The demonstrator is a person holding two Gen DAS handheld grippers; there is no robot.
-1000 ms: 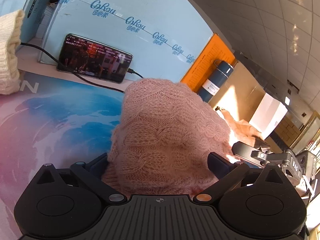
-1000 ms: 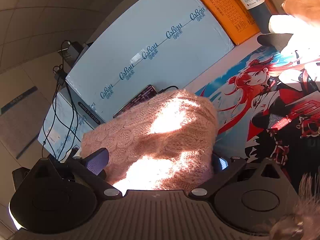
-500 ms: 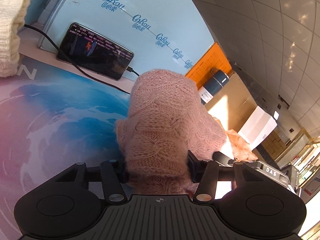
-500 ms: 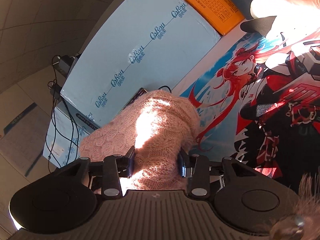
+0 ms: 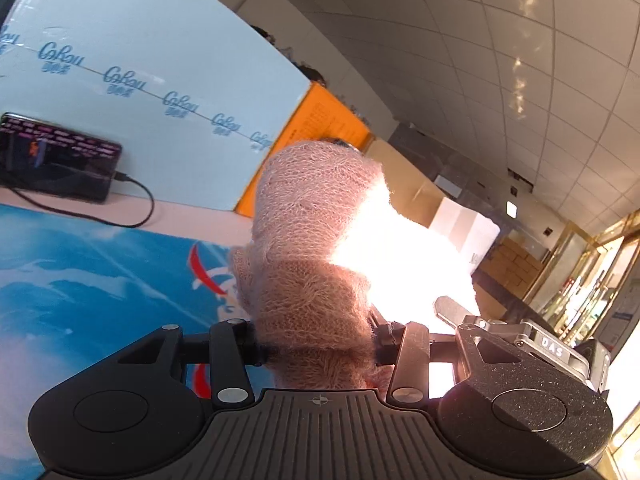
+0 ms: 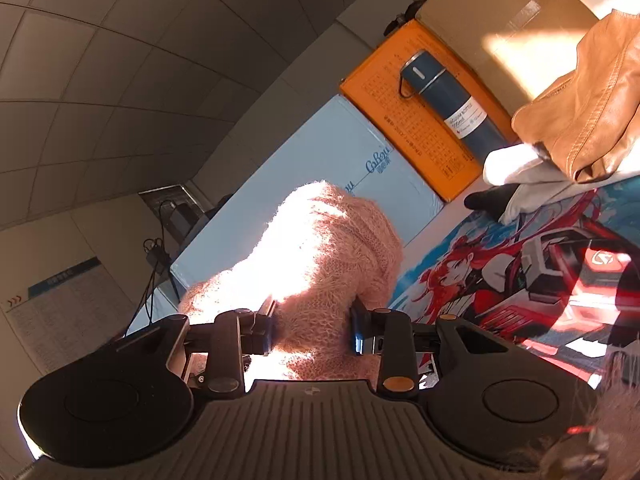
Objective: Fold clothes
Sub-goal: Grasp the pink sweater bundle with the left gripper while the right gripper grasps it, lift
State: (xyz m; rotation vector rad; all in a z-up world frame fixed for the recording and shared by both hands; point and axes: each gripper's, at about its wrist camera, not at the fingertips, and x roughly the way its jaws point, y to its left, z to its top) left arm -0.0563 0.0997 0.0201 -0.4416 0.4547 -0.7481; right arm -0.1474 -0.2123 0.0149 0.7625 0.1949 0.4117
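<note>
A pink cable-knit sweater (image 5: 304, 240) is bunched up and lifted off the printed mat (image 5: 80, 280). My left gripper (image 5: 316, 346) is shut on one bunch of it. My right gripper (image 6: 312, 330) is shut on another bunch of the same sweater (image 6: 320, 256). The knit rises tall in front of both cameras, and sun glare washes out part of it. Both grippers tilt upward, so much of each view is ceiling.
A phone (image 5: 56, 156) on a cable leans against a light blue box (image 5: 140, 60). An orange box (image 6: 420, 116), a blue flask (image 6: 452, 108), a tan leather jacket (image 6: 588, 112) and white cloth (image 6: 516, 168) lie at the mat's far end. The other gripper's body (image 5: 532, 344) shows at right.
Both grippers went from open around the sweater to shut on it. They then lifted and tilted upward, so the sweater rose off the mat.
</note>
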